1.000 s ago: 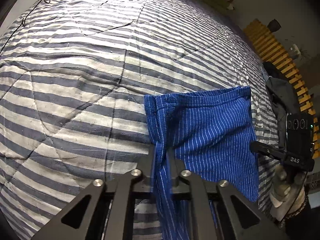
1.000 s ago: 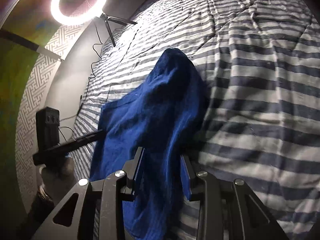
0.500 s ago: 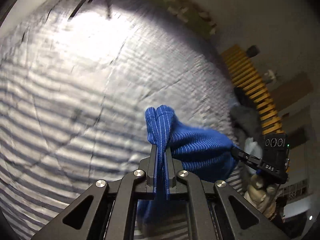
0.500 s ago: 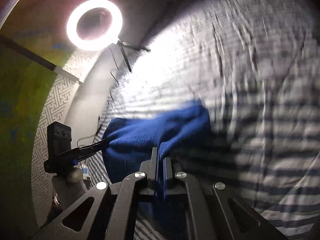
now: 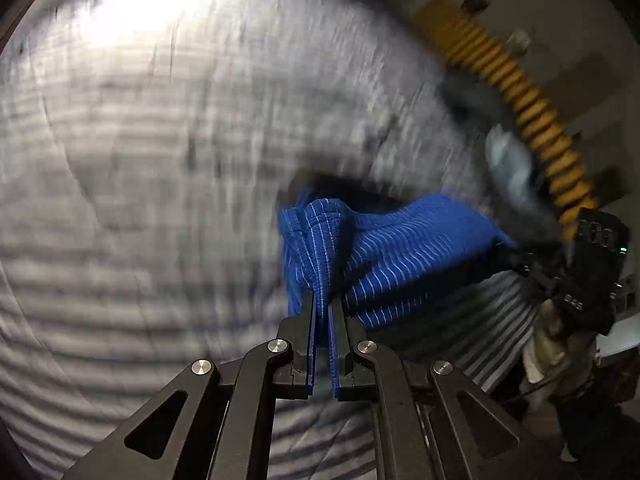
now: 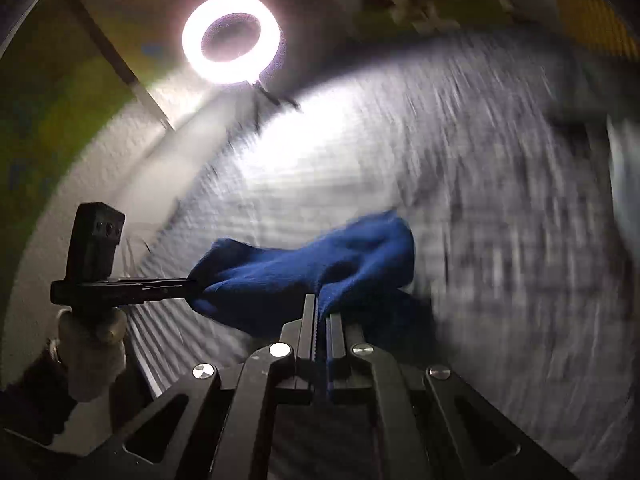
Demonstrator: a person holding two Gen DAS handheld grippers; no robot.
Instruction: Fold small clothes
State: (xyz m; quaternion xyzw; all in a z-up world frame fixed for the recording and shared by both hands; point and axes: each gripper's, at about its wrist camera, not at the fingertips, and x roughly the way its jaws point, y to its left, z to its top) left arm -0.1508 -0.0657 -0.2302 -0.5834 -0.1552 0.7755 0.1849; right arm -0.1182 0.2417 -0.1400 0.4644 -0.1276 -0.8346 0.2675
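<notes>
A small blue garment with thin white stripes hangs in the air above the striped bed, stretched between both grippers. My left gripper is shut on one bunched corner of it. In the same view the right gripper holds the far corner at the right. In the right wrist view the garment looks dark blue; my right gripper is shut on its edge, and the left gripper pinches the other end at the left. Both views are motion-blurred.
The grey-and-white striped quilt fills the ground below. A lit ring light on a tripod stands at the bed's far edge. A yellow slatted frame and a dark pile of clothes lie to the right.
The garment lay flat on the quilt one second ago. Both grippers have lifted it clear of the bed, and the right gripper closed on its edge. The views swing fast.
</notes>
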